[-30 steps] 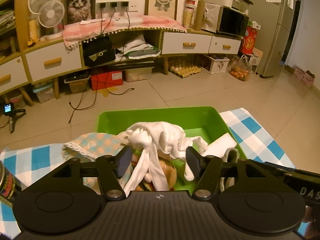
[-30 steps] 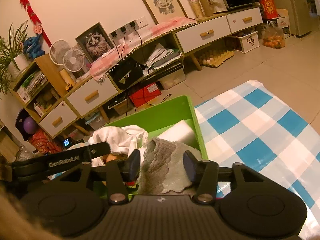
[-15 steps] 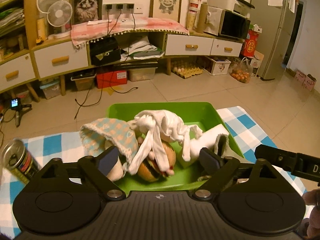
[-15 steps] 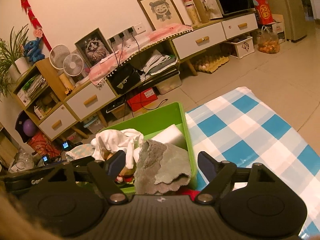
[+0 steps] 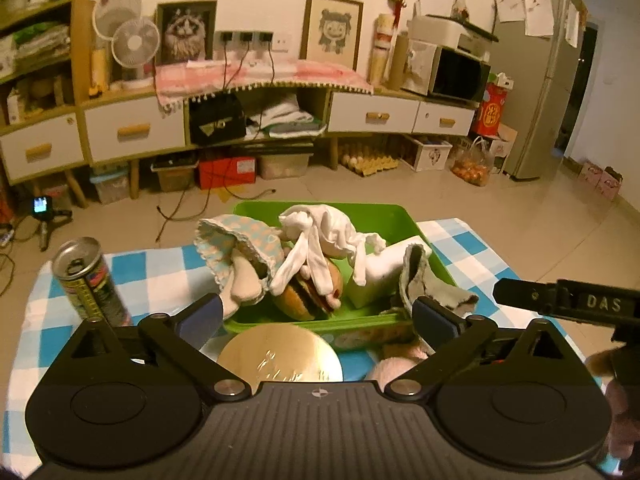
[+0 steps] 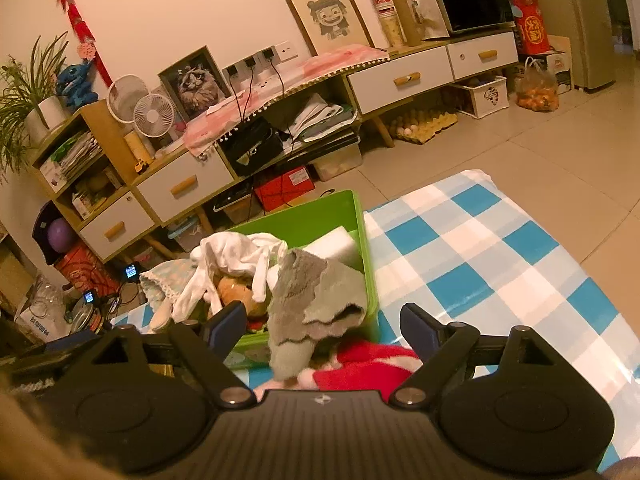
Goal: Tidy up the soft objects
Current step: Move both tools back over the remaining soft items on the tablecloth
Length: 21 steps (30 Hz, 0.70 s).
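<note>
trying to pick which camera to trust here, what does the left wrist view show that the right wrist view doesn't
Only the left wrist view shows the opened drink can standing on the checked cloth left of the bin, and a round gold disc just before the bin's near wall.

Only the right wrist view shows the red plush fabric lying outside the bin on the blue and white checked cloth, plus the wide open stretch of that cloth.

Both show the green plastic bin holding the white cloth gloves, the burger plush, the white foam block and the grey towel draped over its rim.
</note>
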{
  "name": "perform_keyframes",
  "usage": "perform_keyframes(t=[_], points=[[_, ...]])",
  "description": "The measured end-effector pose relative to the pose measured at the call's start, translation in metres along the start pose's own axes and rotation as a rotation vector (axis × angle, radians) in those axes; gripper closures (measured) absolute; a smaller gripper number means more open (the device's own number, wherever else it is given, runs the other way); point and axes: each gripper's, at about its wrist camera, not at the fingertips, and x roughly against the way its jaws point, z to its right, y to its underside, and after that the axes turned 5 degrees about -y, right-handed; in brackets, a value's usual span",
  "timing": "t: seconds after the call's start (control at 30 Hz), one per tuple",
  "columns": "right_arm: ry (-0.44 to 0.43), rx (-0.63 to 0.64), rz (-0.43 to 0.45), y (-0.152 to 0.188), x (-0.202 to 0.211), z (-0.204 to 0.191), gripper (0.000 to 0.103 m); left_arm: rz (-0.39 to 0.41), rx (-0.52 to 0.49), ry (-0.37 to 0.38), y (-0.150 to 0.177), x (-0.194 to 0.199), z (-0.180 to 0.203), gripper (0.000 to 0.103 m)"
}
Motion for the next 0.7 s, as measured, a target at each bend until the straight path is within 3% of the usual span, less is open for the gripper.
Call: perform_keyframes(t=[0.3, 0.53, 0.7], points=[[0.016, 0.095, -0.012, 0.016, 0.014, -0.011, 0.048, 0.020, -0.043, -0.023, 0.033, 0.031, -0.004, 0.005], [0.009, 0.124, -0.041, 0.035, 0.022, -0.017, 0.046, -0.017, -0.041, -0.011, 0.072, 0.037, -0.015, 0.005], [0.024, 0.212, -0.069, 0.055, 0.024, -0.025, 0.046, -0.076, -0.024, -0.005, 0.094, 0.033, -0.022, 0.005]])
